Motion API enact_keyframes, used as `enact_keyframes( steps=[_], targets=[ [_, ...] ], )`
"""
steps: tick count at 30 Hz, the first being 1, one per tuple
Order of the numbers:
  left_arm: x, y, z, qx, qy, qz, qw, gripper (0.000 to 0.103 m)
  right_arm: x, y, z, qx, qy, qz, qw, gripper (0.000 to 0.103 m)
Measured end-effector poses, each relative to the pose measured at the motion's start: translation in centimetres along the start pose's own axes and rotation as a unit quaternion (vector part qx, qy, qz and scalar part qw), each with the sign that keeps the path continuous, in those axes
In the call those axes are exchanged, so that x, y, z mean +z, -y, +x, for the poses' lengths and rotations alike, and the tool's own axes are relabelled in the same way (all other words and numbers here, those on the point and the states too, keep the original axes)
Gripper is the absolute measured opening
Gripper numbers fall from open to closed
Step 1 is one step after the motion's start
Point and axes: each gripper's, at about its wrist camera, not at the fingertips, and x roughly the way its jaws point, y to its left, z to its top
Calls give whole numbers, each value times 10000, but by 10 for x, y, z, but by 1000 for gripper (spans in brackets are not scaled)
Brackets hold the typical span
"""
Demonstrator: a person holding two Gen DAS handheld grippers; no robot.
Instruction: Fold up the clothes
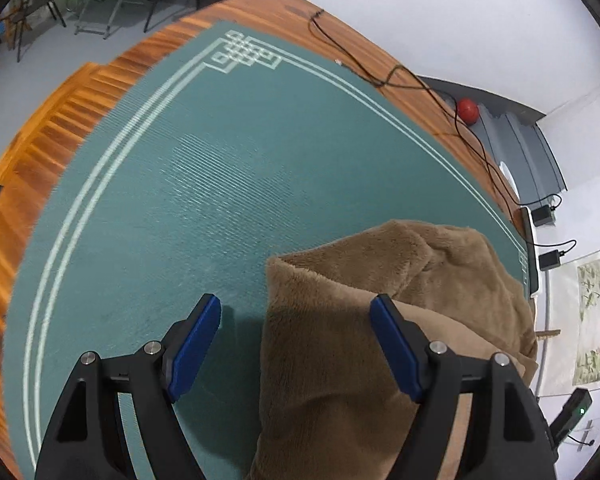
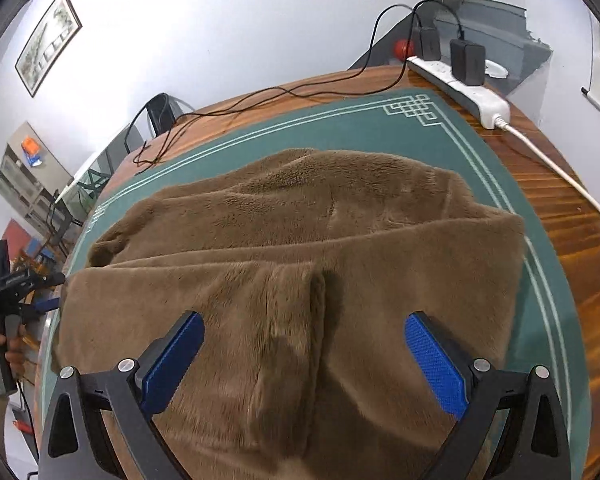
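Note:
A brown fleece garment lies folded in layers on the green mat. My right gripper is open above its near part, with a folded flap edge between the blue pads. In the left wrist view the garment fills the lower right, its left edge running between the fingers. My left gripper is open and empty, its left pad over bare mat. The left gripper also shows at the far left of the right wrist view, held in a hand.
The mat lies on a wooden table. A white power strip with black adapters and black cables lies along the far table edge. A red ball sits beyond the table. Chairs stand at the back left.

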Motion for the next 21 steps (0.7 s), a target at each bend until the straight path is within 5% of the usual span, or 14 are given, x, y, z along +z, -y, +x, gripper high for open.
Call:
enact_keyframes(
  steps=[4,6,7,8,9,10,11,14,18,21],
  targets=[
    [0,0,17,-359,-146,-60,9992,81,3,-6,17,14,-110,-112,9999,99],
    [-2,6,20,-478,-105,12,9988,84,2,-9,25,14,-176,-200,9996,88],
    [-3,11,20,-537,-84,86,9985,83,1,-12,28,9,-214,-260,9994,69],
    [-4,16,21,-489,-63,186,9986,77,-1,-15,30,-24,-241,-346,9991,47],
    [-5,21,22,-435,-42,287,9986,63,-1,-16,28,-18,-207,-350,9992,42],
    [-4,28,22,-367,-26,405,9985,29,-2,-17,26,-11,-172,-354,9992,32],
    [-5,35,16,-278,110,529,9981,17,-2,-17,24,-2,-136,-353,9993,23],
    [-8,55,-5,17,647,929,9936,16,2,-16,-4,-47,309,-271,9991,20],
    [-17,87,-38,434,1599,1518,9744,16,4,-23,-45,-583,1038,-496,9916,20],
    [-12,94,-25,801,1563,1718,9693,16,4,-22,-41,-906,1037,-583,9888,20]
  ],
)
